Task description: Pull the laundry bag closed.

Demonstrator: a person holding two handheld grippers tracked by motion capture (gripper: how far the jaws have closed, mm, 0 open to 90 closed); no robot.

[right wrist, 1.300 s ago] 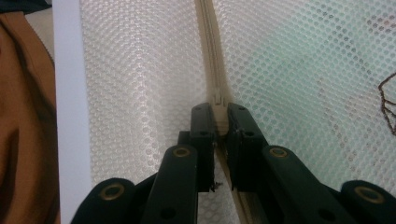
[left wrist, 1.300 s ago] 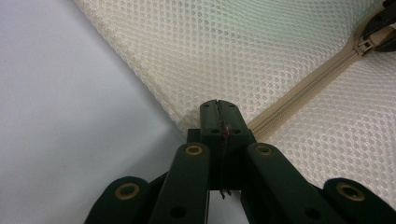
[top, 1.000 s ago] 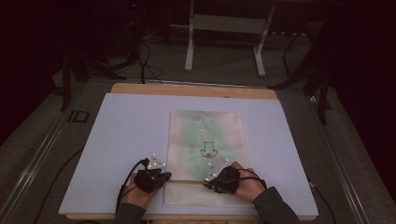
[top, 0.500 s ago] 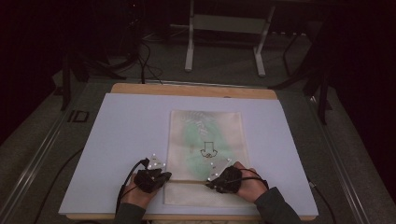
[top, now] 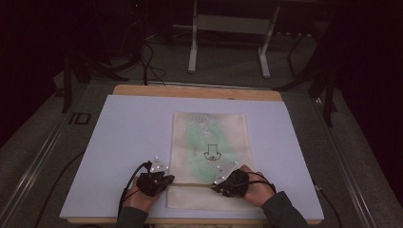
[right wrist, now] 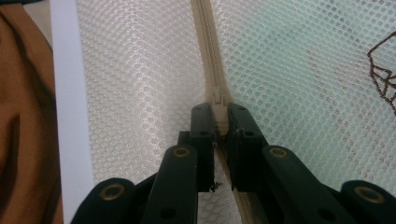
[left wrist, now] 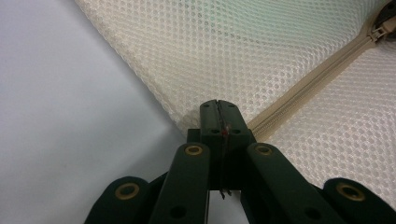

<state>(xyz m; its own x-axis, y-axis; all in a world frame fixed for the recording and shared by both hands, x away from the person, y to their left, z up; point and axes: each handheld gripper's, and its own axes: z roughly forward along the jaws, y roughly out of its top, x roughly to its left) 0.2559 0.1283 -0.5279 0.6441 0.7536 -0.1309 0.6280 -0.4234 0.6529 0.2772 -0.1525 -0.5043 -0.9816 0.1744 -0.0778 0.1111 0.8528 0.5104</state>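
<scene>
Change since earlier frames: nothing is being displaced; both hands and the mesh bag (top: 209, 159) are being kept where they were, with the grips unchanged.
Bag position: it is being kept flat on the white board (top: 119, 142), near the person's edge, with its zipper (top: 192, 184) running across between the two grippers.
Left gripper (top: 164, 179): it is being held at the left end of the zipper, jaws pressed together on the bag's edge where the zipper tape (left wrist: 299, 88) ends. Probably this end is being anchored so the bag is not dragged along.
Right gripper (top: 219, 186): it is being held farther along the zipper; its jaws are being kept nearly together, clamped on the zipper slider (right wrist: 218, 100).
Reason for hold: tension is likely being set up along the zipper line, one end being pinned while the slider is being readied for a pull.
Contents: something pale green is being seen through the mesh; what it is cannot be told.
</scene>
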